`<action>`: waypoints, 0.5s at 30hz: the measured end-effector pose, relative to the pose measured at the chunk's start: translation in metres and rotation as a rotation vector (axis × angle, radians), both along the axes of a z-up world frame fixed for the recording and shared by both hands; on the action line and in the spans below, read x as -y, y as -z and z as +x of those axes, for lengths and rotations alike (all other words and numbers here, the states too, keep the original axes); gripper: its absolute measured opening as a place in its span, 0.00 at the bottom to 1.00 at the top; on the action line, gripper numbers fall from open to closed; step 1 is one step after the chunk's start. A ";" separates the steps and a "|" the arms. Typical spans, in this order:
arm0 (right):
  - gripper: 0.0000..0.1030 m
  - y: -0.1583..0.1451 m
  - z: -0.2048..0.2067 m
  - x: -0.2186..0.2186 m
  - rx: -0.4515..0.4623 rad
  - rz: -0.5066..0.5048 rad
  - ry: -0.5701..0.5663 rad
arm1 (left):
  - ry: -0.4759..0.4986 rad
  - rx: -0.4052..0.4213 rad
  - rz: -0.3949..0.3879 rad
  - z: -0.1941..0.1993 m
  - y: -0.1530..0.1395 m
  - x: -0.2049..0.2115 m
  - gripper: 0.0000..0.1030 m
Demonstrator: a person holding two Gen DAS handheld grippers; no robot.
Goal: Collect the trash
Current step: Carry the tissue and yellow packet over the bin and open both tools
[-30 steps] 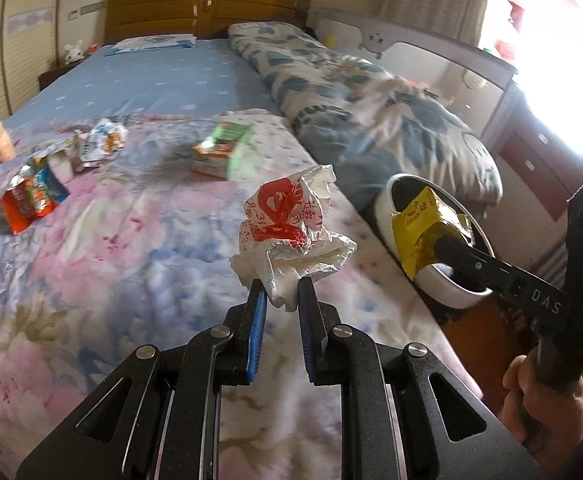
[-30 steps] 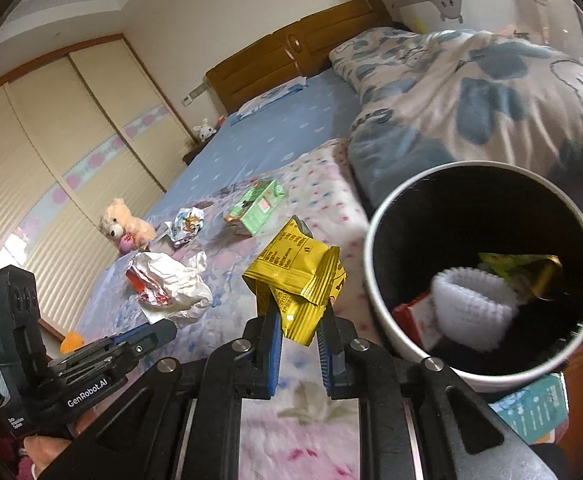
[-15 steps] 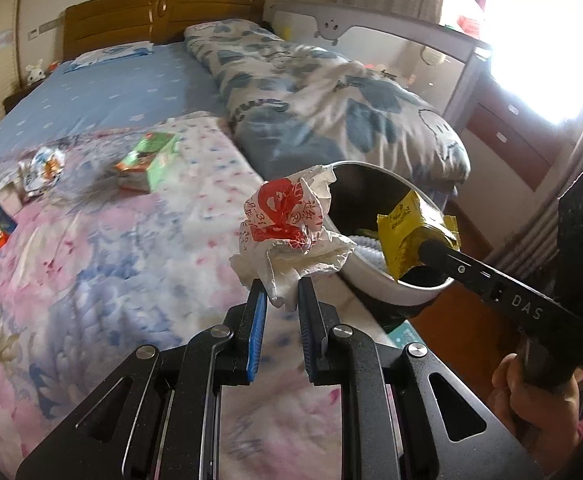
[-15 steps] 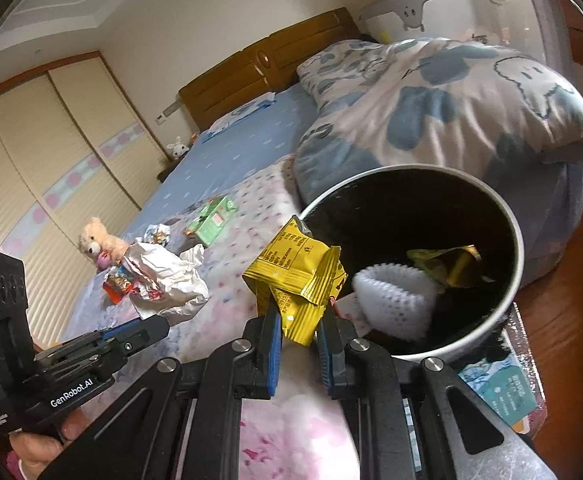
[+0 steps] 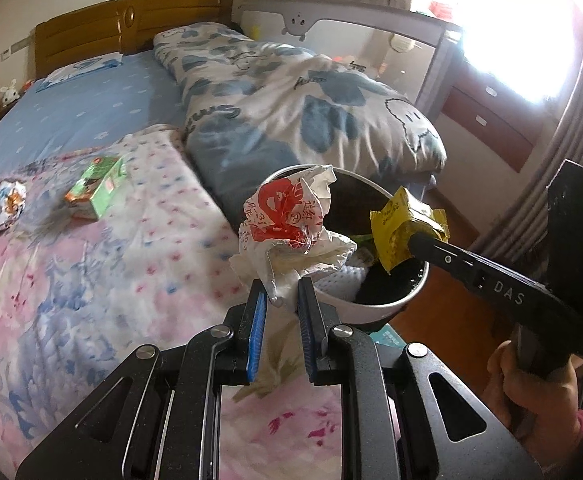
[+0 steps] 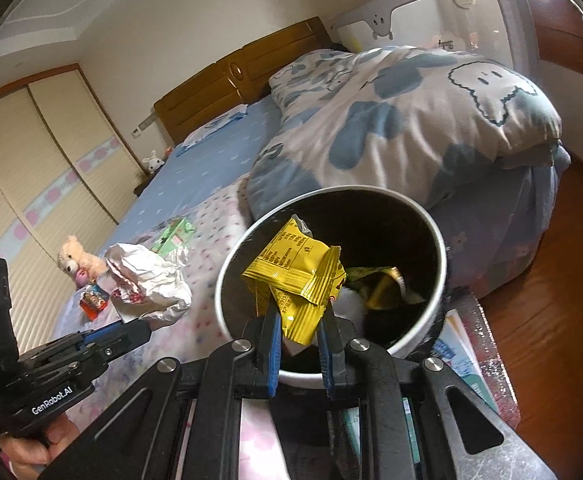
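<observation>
My left gripper is shut on a crumpled white and red wrapper, held at the near rim of the white trash bin. The same wrapper shows left of the bin in the right wrist view, with the left gripper under it. My right gripper is shut on a yellow snack packet over the bin's open mouth. That packet also hangs above the bin in the left wrist view. Inside the bin lie a white mesh piece and a gold wrapper.
A green carton and small wrappers lie on the floral bedspread. A folded blue-patterned quilt sits behind the bin. A teddy bear lies at the bed's far left. Wooden floor is to the right.
Both grippers moved right, off the bedspread toward the bin, each still holding its piece. The yellow packet now hangs over the bin's mouth and the white wrapper reaches its rim.
</observation>
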State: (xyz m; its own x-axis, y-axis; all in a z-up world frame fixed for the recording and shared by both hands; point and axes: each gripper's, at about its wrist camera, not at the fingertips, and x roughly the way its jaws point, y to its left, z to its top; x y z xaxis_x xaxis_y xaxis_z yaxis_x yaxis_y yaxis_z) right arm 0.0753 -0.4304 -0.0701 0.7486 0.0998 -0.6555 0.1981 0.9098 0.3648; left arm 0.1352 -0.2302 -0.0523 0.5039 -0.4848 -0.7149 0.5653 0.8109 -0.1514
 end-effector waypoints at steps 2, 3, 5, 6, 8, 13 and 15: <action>0.15 0.000 0.001 0.005 -0.006 -0.007 0.006 | 0.007 -0.001 0.005 0.001 0.001 0.005 0.14; 0.15 0.000 0.001 0.007 -0.008 -0.011 0.010 | 0.010 0.000 0.008 0.002 0.001 0.008 0.14; 0.15 0.001 0.002 0.012 -0.010 -0.014 0.016 | 0.018 -0.001 0.013 0.003 0.001 0.014 0.14; 0.15 0.001 0.002 0.014 -0.012 -0.014 0.018 | 0.021 0.000 0.015 0.004 0.001 0.015 0.14; 0.15 0.001 0.004 0.019 -0.016 -0.016 0.022 | 0.029 0.002 0.022 0.005 0.001 0.021 0.14; 0.15 0.002 0.011 0.027 -0.031 -0.025 0.015 | 0.044 -0.003 0.035 0.009 0.004 0.034 0.14; 0.15 0.003 0.014 0.030 -0.036 -0.023 0.014 | 0.047 -0.006 0.041 0.011 0.006 0.037 0.14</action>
